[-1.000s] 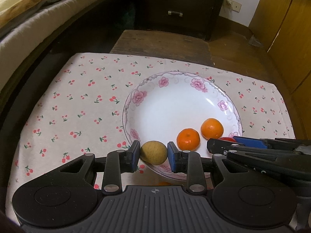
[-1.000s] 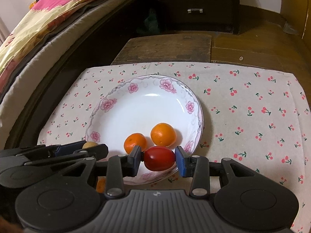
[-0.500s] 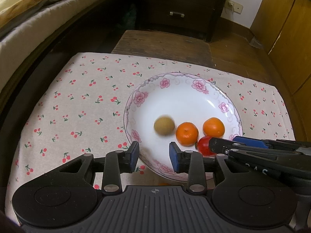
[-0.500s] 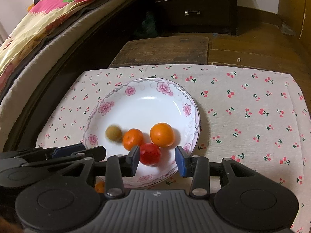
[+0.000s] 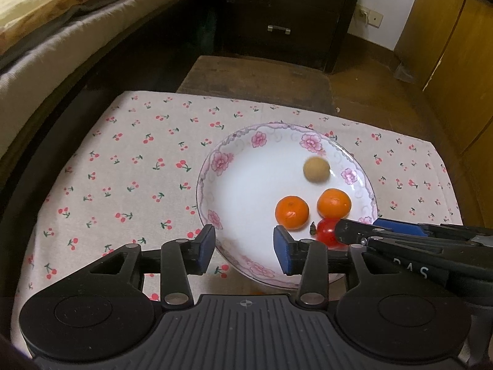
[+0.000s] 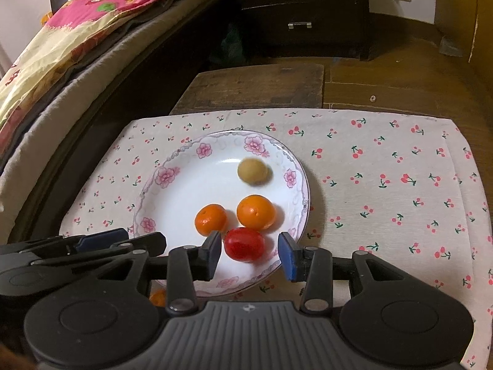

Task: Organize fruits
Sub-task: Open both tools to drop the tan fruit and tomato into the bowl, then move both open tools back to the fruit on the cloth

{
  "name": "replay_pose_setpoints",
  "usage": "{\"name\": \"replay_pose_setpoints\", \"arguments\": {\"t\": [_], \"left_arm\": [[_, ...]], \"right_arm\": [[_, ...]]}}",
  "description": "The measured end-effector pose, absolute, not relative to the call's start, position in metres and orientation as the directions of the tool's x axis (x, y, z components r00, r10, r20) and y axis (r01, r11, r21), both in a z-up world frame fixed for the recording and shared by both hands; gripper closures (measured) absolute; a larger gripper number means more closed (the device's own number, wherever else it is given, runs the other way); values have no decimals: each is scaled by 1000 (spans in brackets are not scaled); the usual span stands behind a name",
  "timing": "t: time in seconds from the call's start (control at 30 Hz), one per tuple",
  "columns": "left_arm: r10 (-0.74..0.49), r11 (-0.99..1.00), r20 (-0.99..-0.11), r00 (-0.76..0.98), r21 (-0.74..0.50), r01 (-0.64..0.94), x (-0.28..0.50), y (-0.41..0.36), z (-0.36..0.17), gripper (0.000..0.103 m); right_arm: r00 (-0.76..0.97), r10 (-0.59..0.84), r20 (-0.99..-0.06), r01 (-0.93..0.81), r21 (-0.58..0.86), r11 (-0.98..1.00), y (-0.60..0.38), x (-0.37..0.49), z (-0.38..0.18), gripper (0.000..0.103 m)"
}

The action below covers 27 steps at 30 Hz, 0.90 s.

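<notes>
A white plate with pink flowers (image 5: 215, 160) (image 6: 160, 172) holds two oranges (image 5: 291, 212) (image 6: 211, 219), a red tomato-like fruit (image 5: 326, 231) (image 6: 245, 244) and a blurred yellow-brown fruit (image 5: 315, 169) (image 6: 252, 171) near its far right rim. My left gripper (image 5: 243, 246) hangs over the plate's near edge; its jaws are opening with nothing between them. My right gripper (image 6: 249, 251) is open. The red fruit lies on the plate between its pads, close to the left pad, and neither pad presses on it.
The plate sits on a cherry-print cloth (image 5: 129, 185) (image 6: 385, 185). A small orange thing (image 6: 158, 297) peeks out below the plate's near rim. Behind the cloth is a dark wooden bench (image 6: 255, 89), then a drawer cabinet (image 5: 283, 15). A bed (image 6: 61, 61) runs along the left.
The yellow-brown fruit left the left gripper's pads and rolled across the plate to its far right. The red fruit dropped from the right gripper onto the plate. The left jaws widened.
</notes>
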<state>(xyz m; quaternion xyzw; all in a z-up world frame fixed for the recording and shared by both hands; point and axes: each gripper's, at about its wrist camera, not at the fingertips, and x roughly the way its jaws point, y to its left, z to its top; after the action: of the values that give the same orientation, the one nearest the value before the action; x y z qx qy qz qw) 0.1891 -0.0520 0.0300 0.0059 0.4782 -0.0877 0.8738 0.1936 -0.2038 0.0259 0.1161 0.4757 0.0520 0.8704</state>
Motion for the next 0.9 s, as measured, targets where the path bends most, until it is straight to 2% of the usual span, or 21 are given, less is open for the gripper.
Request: {"name": "replay_pose_setpoints", "arguments": {"t": [0.9], "left_arm": [[-155,982,-824,544,-68,178,164,-42,43,51]], "right_arm": [[547,189,-815,17,237,971,-194,167,41,61]]}}
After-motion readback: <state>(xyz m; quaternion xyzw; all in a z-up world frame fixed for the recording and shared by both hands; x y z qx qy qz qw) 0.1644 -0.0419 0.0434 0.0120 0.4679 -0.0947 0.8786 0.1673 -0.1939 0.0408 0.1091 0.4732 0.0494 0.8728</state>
